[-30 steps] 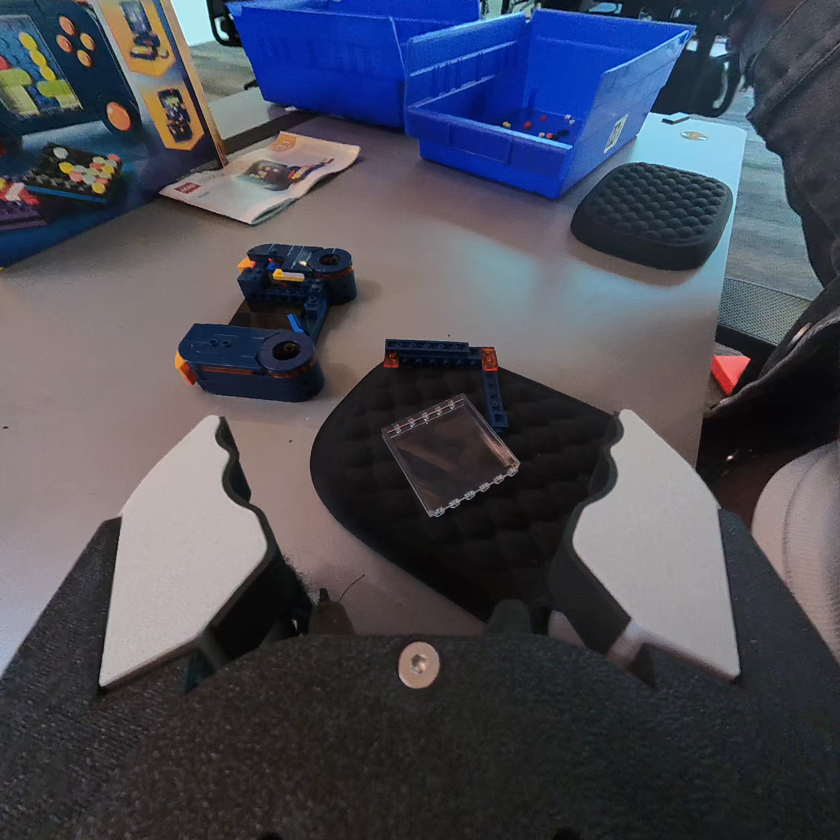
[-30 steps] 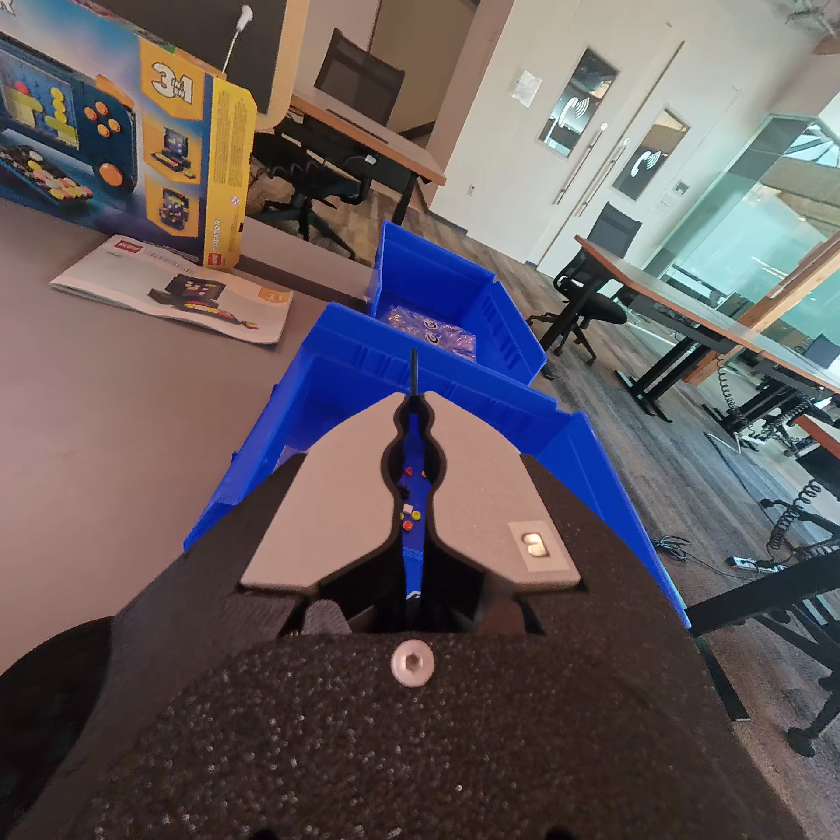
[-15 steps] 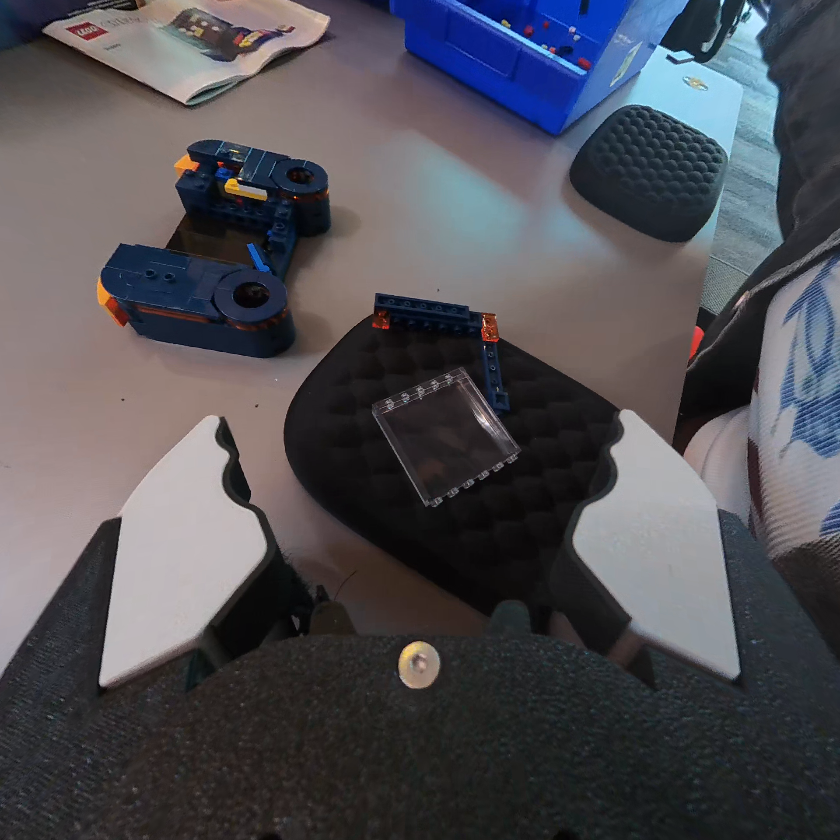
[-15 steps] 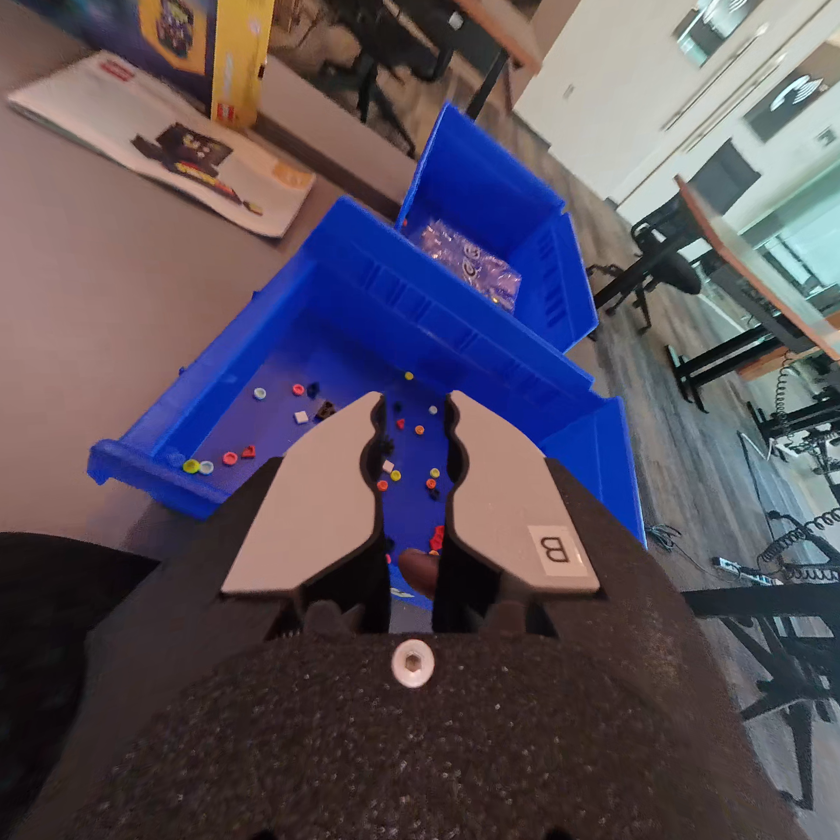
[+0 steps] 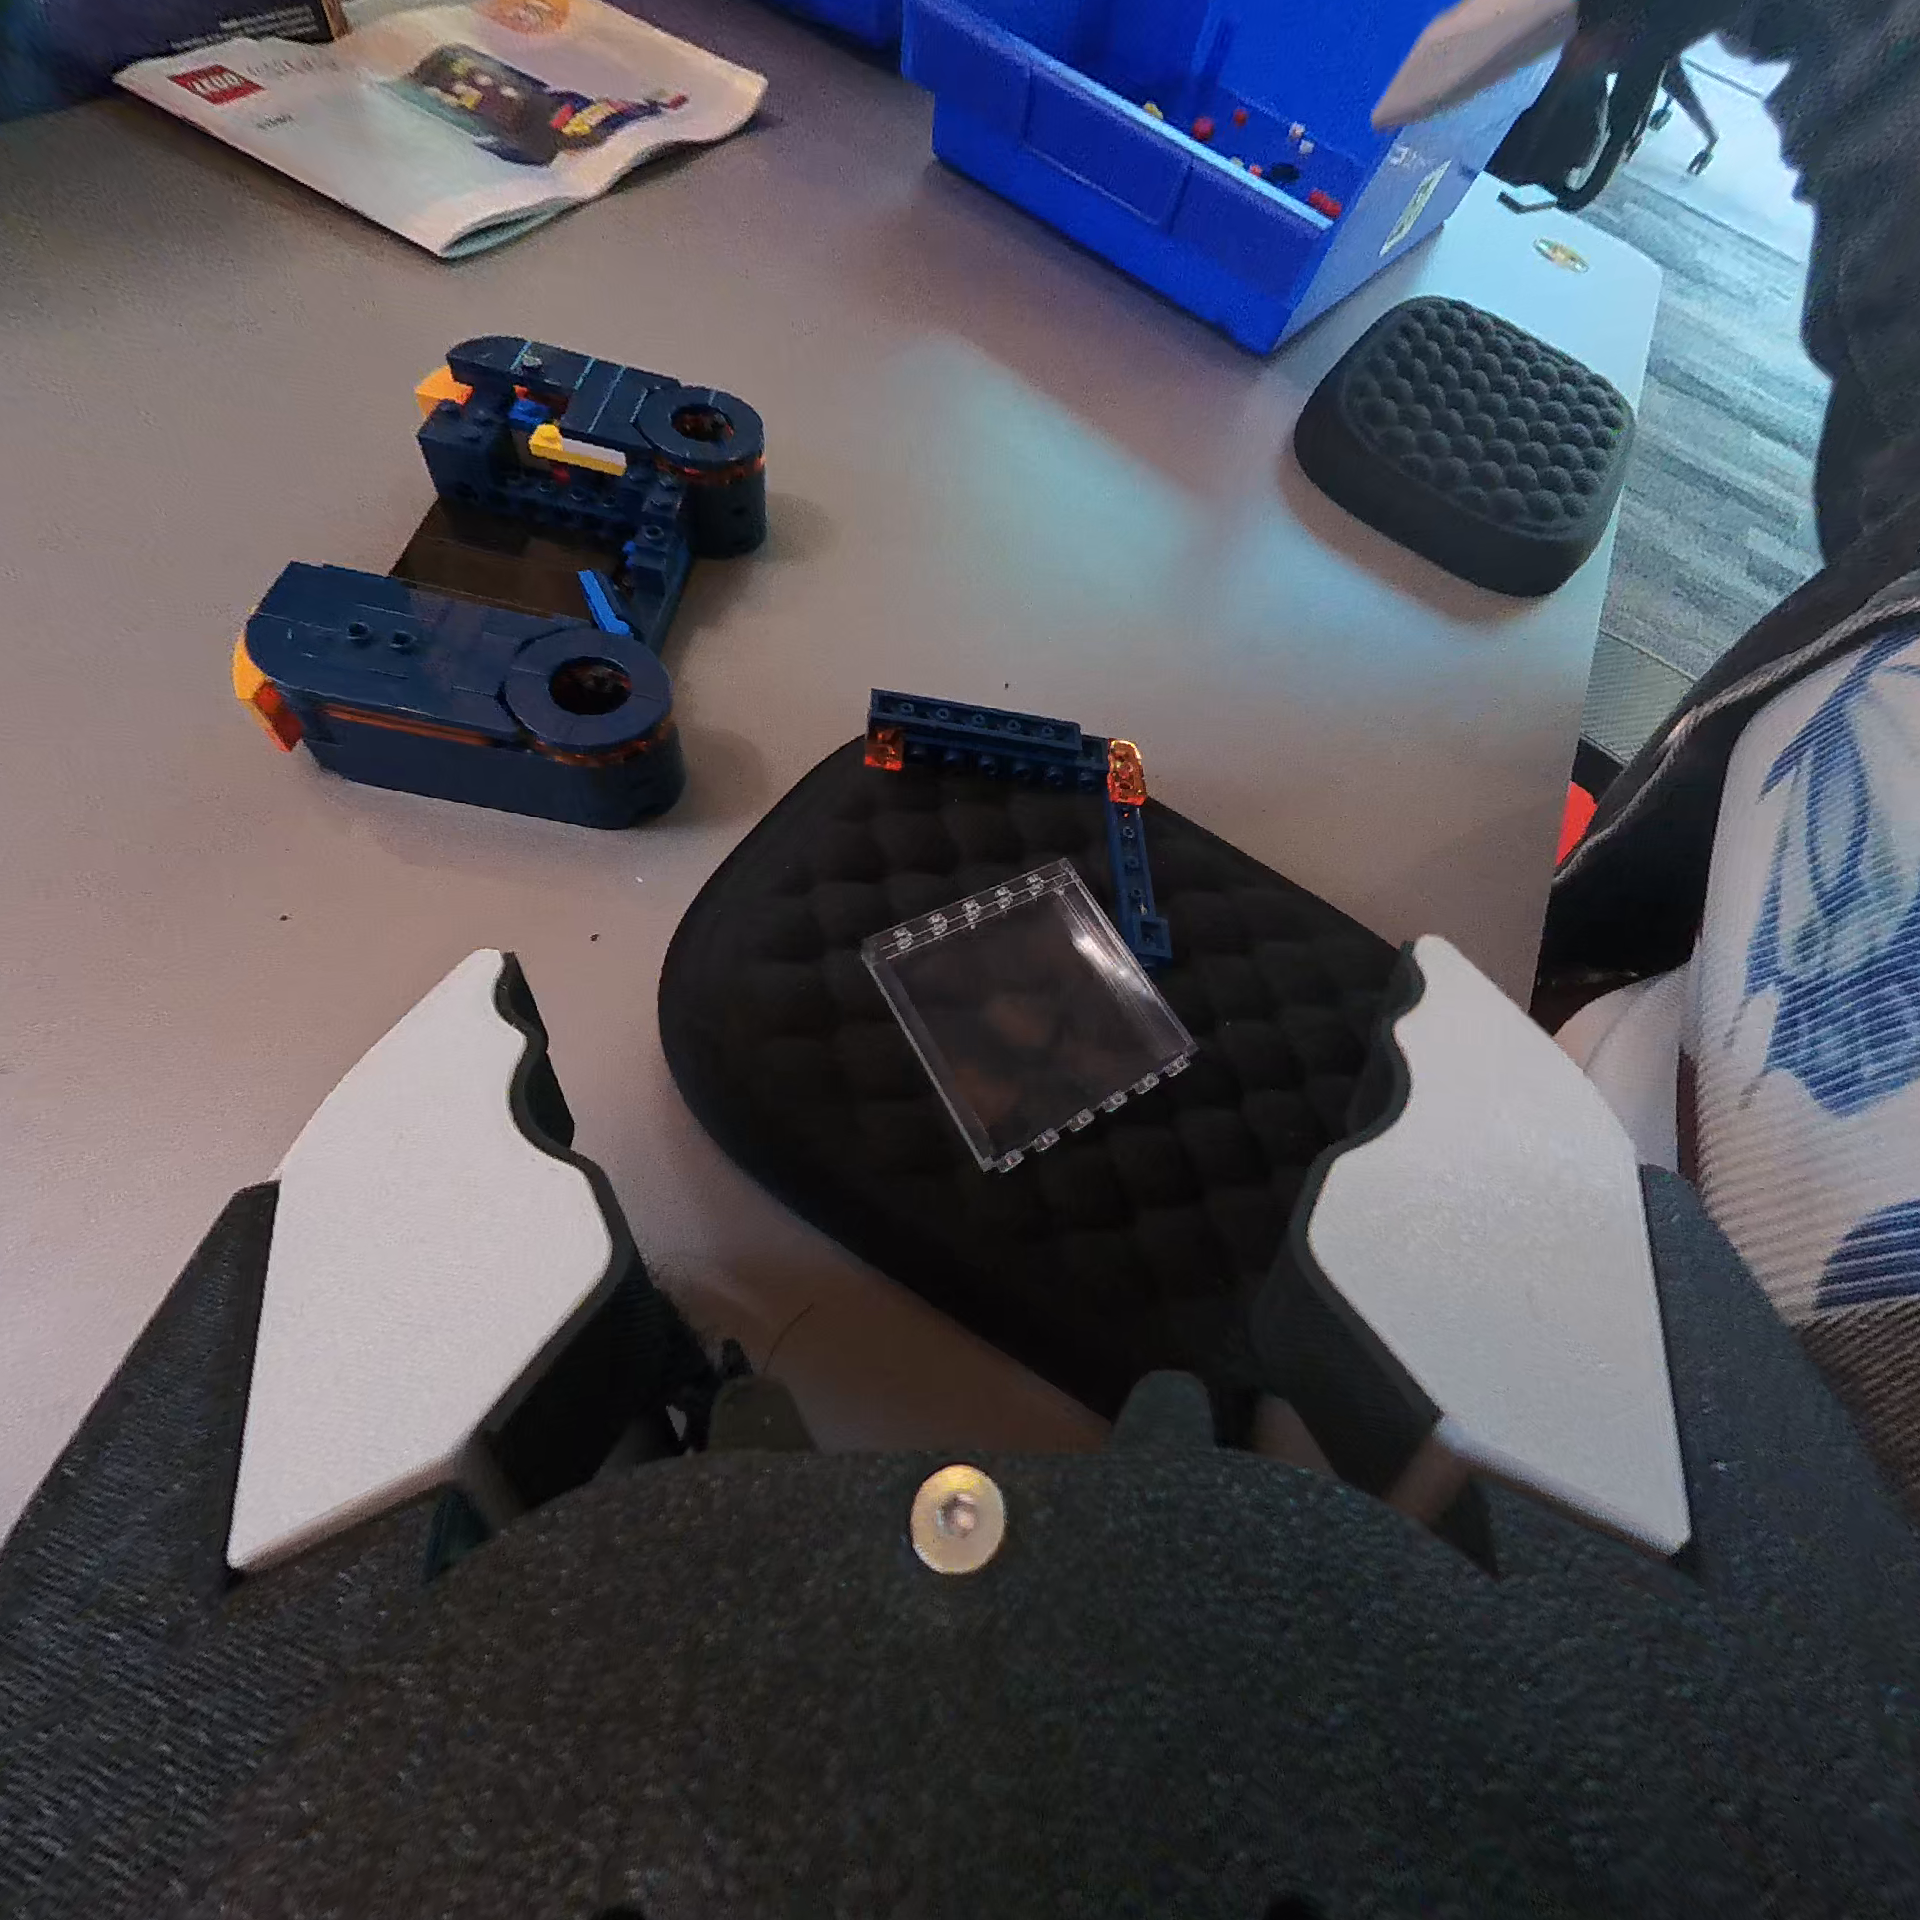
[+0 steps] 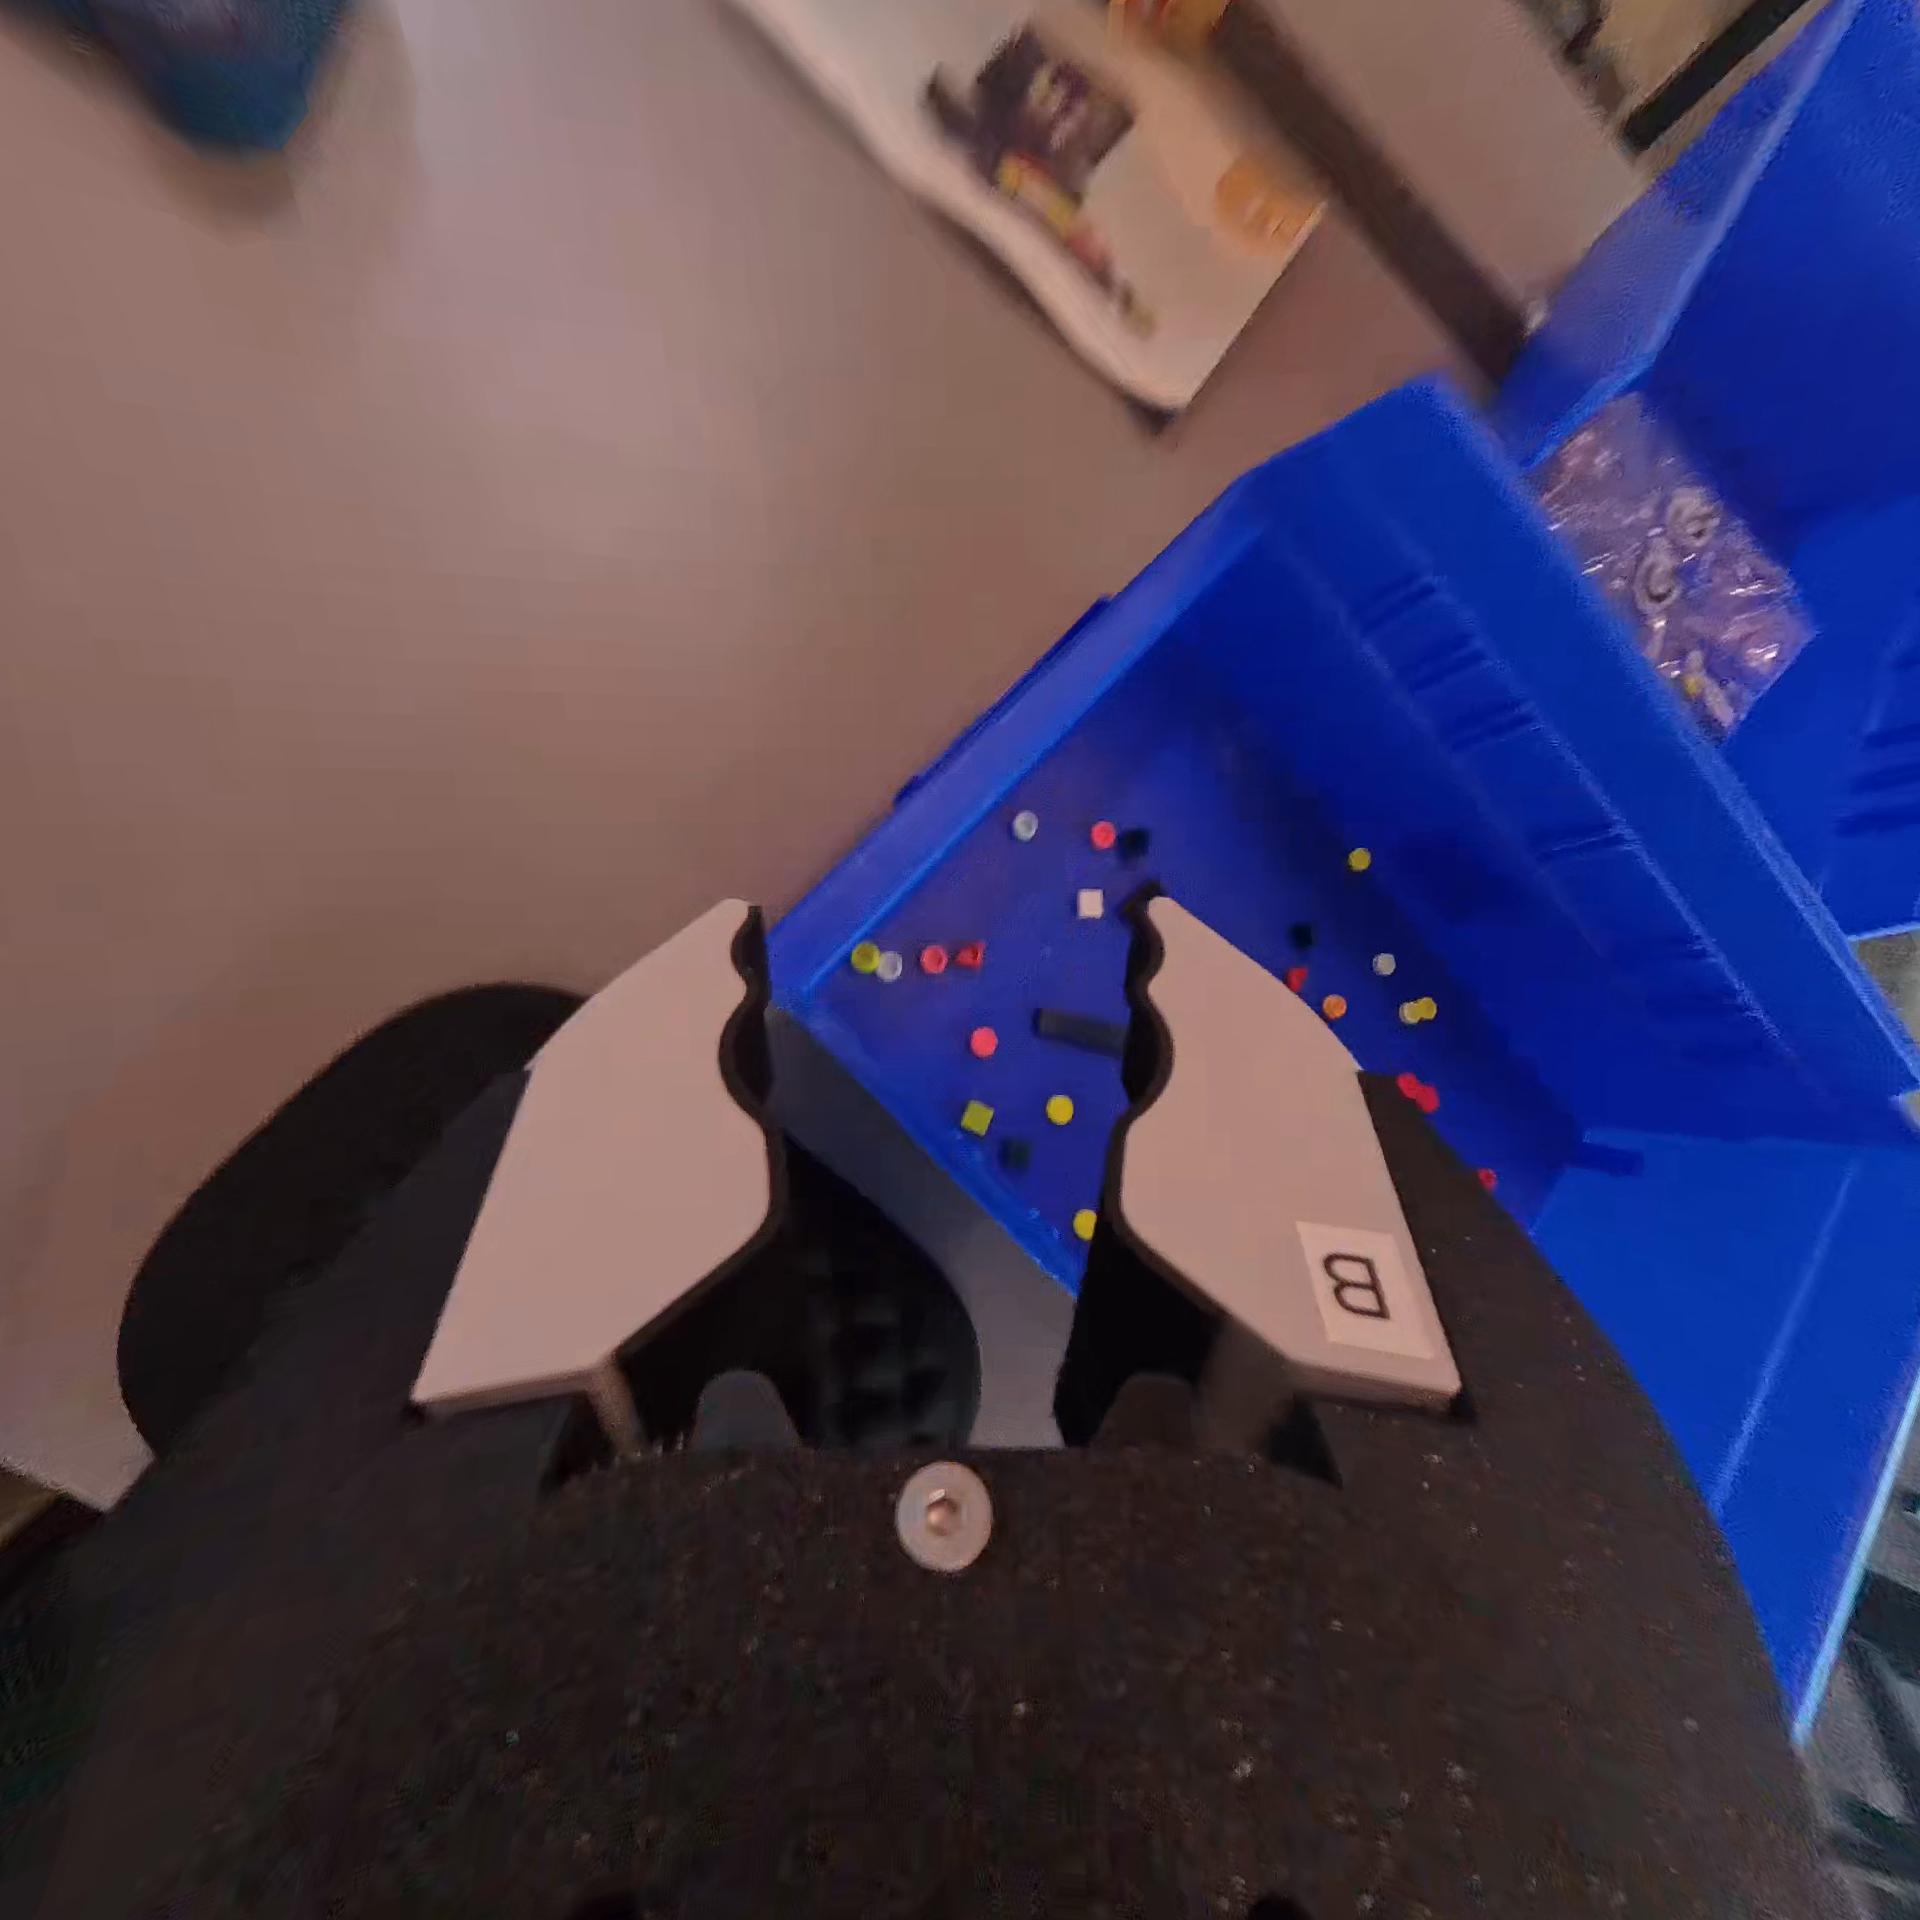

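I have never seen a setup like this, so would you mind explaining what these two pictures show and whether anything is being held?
No robot is here: a person carries a two-fingered tool in each hand, each with a camera looking along its fingers.

The left wrist view shows the left hand-held gripper, wide open and empty, above a black dimpled foam pad on a grey table. A clear flat plastic panel and a dark blue L-shaped brick strip lie on the pad; a dark blue brick model sits beside it.

The right wrist view shows the right hand-held gripper, open and empty, over a blue plastic bin of small coloured studs.
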Demonstrator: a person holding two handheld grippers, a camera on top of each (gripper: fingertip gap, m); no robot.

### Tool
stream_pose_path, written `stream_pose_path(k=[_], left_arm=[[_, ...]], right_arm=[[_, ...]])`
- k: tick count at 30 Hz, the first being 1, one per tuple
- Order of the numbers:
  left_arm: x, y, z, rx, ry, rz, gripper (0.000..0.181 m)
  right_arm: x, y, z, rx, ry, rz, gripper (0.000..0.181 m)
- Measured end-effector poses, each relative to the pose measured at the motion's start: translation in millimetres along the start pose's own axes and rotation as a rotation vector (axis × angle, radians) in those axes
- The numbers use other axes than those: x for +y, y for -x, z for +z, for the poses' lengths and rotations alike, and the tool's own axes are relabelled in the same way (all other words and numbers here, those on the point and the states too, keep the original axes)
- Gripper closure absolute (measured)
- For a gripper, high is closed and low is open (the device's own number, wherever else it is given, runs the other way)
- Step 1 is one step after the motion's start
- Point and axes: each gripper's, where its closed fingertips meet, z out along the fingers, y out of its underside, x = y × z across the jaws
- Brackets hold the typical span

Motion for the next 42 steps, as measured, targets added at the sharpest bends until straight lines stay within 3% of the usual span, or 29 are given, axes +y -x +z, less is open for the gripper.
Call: stream_pose_path(k=[3, 6, 8, 10, 12, 15, 18, 20, 22, 25, 29, 35, 39, 42], left_arm=[[-3, 3, -3, -0.005, -0.032, -0.031, 0.036], [-7, 2, -5, 0.010, -0.059, -0.044, 0.037], [-6, 2, -5, 0.012, -0.053, -0.034, 0.037], [-6, 1, -5, 0.010, -0.058, -0.028, 0.037], [-7, 2, -4, -0.003, -0.065, -0.026, 0.036], [-7, 3, -3, -0.027, -0.076, -0.027, 0.036], [-6, 4, -2, -0.041, -0.077, -0.033, 0.036], [-5, 5, -3, -0.041, -0.075, -0.037, 0.036], [-5, 5, -4, -0.035, -0.078, -0.045, 0.036], [-6, 6, -6, -0.029, -0.100, -0.064, 0.037], [-6, 9, -11, -0.028, -0.134, -0.091, 0.038], [-10, 12, -16, -0.018, -0.182, -0.129, 0.041], [-10, 12, -17, -0.013, -0.190, -0.126, 0.041], [-10, 12, -17, -0.013, -0.195, -0.129, 0.042]], right_arm=[[-25, -2, -4, -0.025, -0.049, -0.023, 0.121], [-88, -50, -13, 0.046, -0.219, -0.031, 0.126], [-113, -94, 2, 0.077, -0.178, -0.055, 0.122], [-121, -138, 36, 0.079, -0.051, -0.059, 0.117], [-125, -164, 78, -0.010, 0.056, 0.024, 0.117], [-120, -208, 141, 0.011, 0.219, 0.080, 0.127], [-112, -216, 193, -0.037, 0.339, 0.142, 0.134], [-99, -219, 215, -0.029, 0.443, 0.126, 0.150], [-103, -224, 220, -0.011, 0.476, 0.097, 0.166], [-110, -241, 212, 0.045, 0.514, 0.035, 0.167], [-137, -268, 188, 0.111, 0.357, 0.032, 0.168], [-151, -304, 144, 0.253, 0.426, -0.092, 0.173], [-135, -292, 153, 0.222, 0.452, -0.065, 0.175], [-114, -263, 174, 0.122, 0.476, -0.024, 0.174]])
